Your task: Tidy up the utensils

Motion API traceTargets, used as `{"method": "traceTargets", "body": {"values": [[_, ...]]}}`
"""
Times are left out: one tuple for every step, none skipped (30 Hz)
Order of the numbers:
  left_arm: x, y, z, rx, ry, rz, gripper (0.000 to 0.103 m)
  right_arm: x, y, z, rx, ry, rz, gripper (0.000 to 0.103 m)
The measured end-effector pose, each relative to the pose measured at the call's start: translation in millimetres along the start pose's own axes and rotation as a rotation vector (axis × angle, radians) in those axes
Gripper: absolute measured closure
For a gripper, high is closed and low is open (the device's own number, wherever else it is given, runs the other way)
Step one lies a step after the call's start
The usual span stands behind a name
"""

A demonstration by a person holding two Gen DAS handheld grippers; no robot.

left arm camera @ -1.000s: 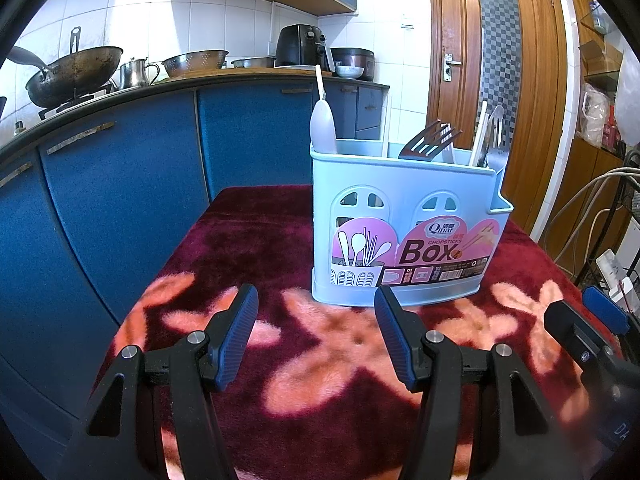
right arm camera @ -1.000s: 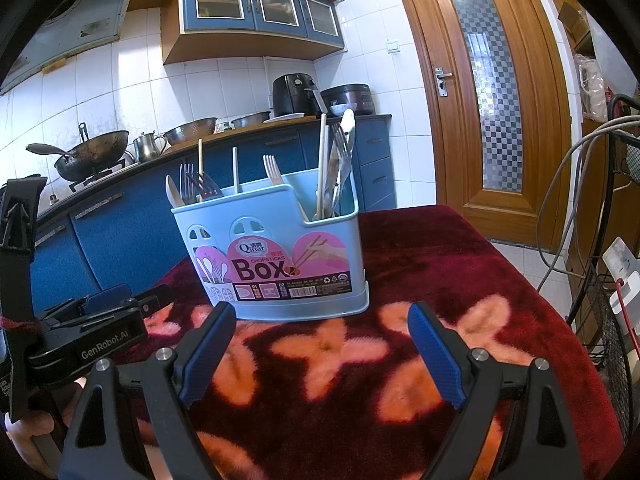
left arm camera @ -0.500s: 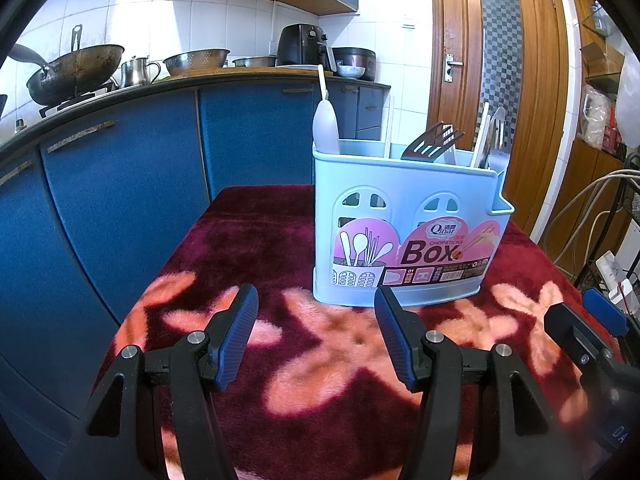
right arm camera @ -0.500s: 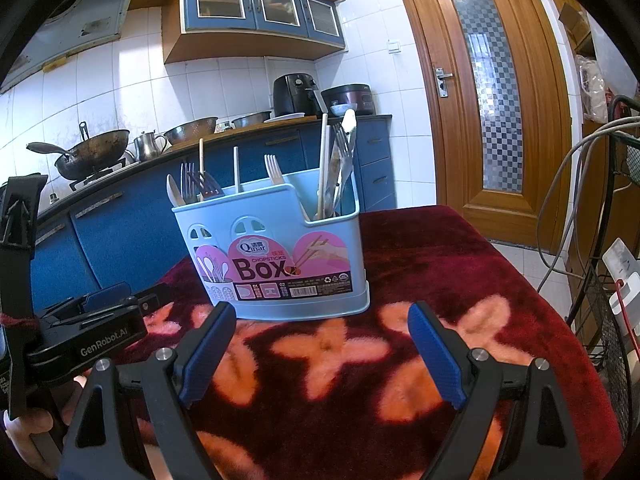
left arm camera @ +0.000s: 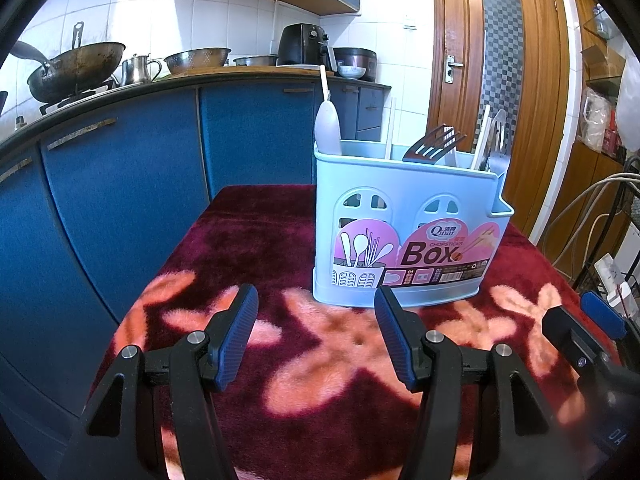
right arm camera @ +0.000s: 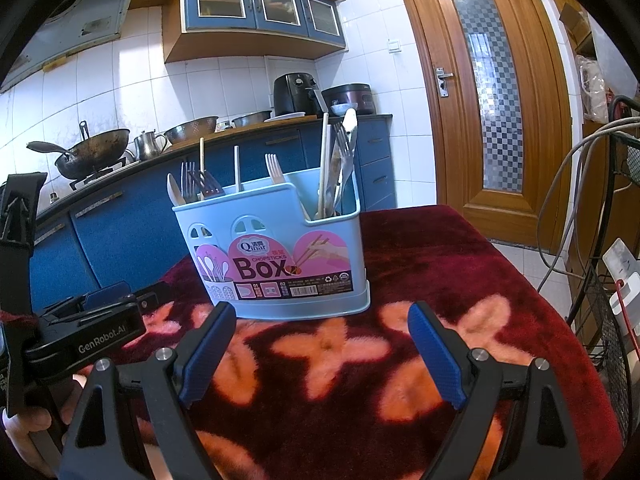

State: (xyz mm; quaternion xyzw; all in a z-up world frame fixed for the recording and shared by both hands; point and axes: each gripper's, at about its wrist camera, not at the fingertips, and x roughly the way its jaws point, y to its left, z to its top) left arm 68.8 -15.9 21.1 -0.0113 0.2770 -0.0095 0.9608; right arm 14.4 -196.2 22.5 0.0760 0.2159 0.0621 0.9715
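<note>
A light blue utensil box (left arm camera: 404,232) (right arm camera: 276,256) with a pink "Box" label stands upright on the dark red flowered tablecloth (left arm camera: 256,240) (right arm camera: 440,264). Forks, a spoon, chopsticks and a slotted spatula (left arm camera: 434,145) stick out of its compartments. My left gripper (left arm camera: 316,312) hovers open just in front of the box, nothing between its blue pads. My right gripper (right arm camera: 318,324) is also open and empty, a short way before the box. The left gripper's body (right arm camera: 80,332) shows at the left of the right wrist view, held by a hand (right arm camera: 24,428).
Blue kitchen cabinets (left arm camera: 120,184) run behind the table, with a wok (left arm camera: 76,68), a kettle, a colander and an air fryer (left arm camera: 302,46) on the counter. A wooden door (right arm camera: 484,92) is at the right. Cables and a wire rack (right arm camera: 612,288) stand past the table's right edge.
</note>
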Motion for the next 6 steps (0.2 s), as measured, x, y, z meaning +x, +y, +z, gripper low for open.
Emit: {"method": "traceTargets", "body": {"values": [[-0.1,-0.3,0.1,0.0,0.0,0.0,0.041,0.3,-0.4,-0.5,0.0,0.0,0.0,0.013],[-0.2,-0.2,0.1,0.0,0.0,0.0,0.041,0.0,0.0,0.0,0.001,0.0,-0.001,0.013],[-0.2,-0.1,0.0,0.0,0.0,0.001,0.041,-0.1,0.0,0.0,0.001,0.0,0.0,0.013],[-0.2,-0.4,0.1,-0.001,0.0,0.001,0.041,0.0,-0.4,-0.5,0.002,0.0,0.0,0.013],[-0.1,-0.7,0.3,-0.001,0.0,0.001,0.041,0.0,-0.6,-0.9,0.002,0.0,0.0,0.013],[0.1,-0.7,0.4,-0.002,0.001,0.0,0.041,0.0,-0.4,-0.5,0.001,0.0,0.0,0.013]]}}
